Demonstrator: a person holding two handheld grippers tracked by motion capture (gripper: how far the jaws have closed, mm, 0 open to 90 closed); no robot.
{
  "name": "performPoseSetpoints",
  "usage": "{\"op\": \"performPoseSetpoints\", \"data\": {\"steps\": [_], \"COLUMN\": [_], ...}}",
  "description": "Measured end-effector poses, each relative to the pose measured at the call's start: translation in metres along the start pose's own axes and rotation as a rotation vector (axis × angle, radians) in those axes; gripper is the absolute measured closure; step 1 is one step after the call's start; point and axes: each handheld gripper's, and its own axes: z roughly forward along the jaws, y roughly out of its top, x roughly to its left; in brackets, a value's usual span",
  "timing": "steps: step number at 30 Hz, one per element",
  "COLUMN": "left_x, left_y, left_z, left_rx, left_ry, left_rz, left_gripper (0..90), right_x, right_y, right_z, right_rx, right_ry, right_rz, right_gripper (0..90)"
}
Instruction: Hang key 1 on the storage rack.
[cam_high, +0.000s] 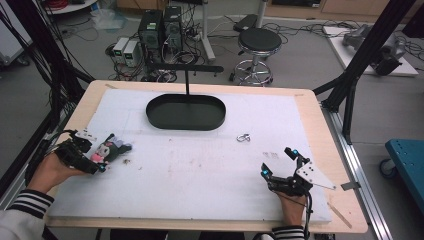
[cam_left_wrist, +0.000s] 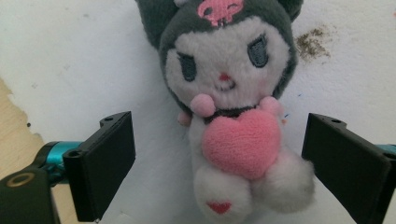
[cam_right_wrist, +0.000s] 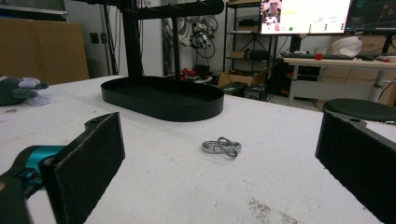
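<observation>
Wooden table (cam_high: 327, 150), top mostly covered by a white mat (cam_high: 200, 170), stained in spots. On the mat: black oval tray (cam_high: 185, 112) with an upright post, far centre; small metal ring piece (cam_high: 243, 137) right of the tray, well apart from it; plush toy (cam_high: 107, 150) lying face up near the left edge, brown smudge (cam_high: 127, 161) just beside it.

Black oval tray (cam_high: 185, 119) near metal ring (cam_high: 243, 137).
</observation>
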Motion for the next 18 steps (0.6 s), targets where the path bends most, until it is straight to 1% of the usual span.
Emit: {"op": "performPoseSetpoints", "data": {"steps": [2,3,5,6,7,9,12,13,14,15,16,17,18], "left_x": [-0.0007,-0.0009,0.0001,0.0005,0.0005,0.0012,0.0013,0.0009,0.0004,-0.0002,-0.0011,-0.0016,-0.0024], "left_y": [0.0005,0.0005,0.001,0.001,0.001,0.0005,0.001,0.0013,0.0016,0.002,0.0021,0.0026,0.0027], "left_z": [0.0023,0.0032,0.0028,0.0027,0.003,0.0035,0.0052,0.0055,0.0056,0.0052,0.0054,0.0053,0.0056], "left_rx": [0.017,0.02,0.019,0.015,0.013,0.02,0.037,0.037,0.032,0.036,0.036,0.044,0.041], "left_ry": [0.011,0.007,0.001,0.0,0.002,-0.011,-0.019,-0.025,-0.03,-0.036,-0.047,-0.043,-0.04], "left_rz": [0.002,-0.002,0.0,-0.005,-0.014,-0.02,-0.015,-0.012,-0.006,-0.004,-0.007,-0.007,-0.019], "left_gripper": [11.3,12.7,19.7,21.7,22.6,23.9,25.6,29.5,29.5,32.3,39.6,39.6,43.2], "right_x": [0.0,0.0,-0.0001,-0.0002,-0.0002,-0.0004,-0.0003,-0.0004,-0.0004,-0.0002,-0.0003,-0.0003,-0.0003], "right_y": [0.0,0.0,0.0,0.0,0.0,-0.0001,-0.0001,-0.0001,-0.0001,0.0,-0.0001,-0.0001,-0.0001], "right_z": [0.0,0.0,0.0,0.0001,0.0001,0.0,0.0001,0.0,0.0,0.0001,0.0,0.0,0.0], "right_rx": [0.0,0.0,0.0,-0.002,-0.002,-0.002,-0.002,-0.002,-0.002,-0.002,-0.002,-0.002,-0.002], "right_ry": [0.0,0.0,0.0,-0.001,-0.002,0.0,-0.001,-0.001,-0.001,-0.001,0.0,0.0,0.0], "right_rz": [0.0,0.0,0.001,0.0,-0.001,-0.001,-0.001,-0.001,-0.001,0.0,-0.001,-0.001,-0.001], "right_gripper": [0.5,0.5,0.5,0.5,0.5,0.5,0.5,0.5,0.5,0.5,0.5,0.5,0.5]}}
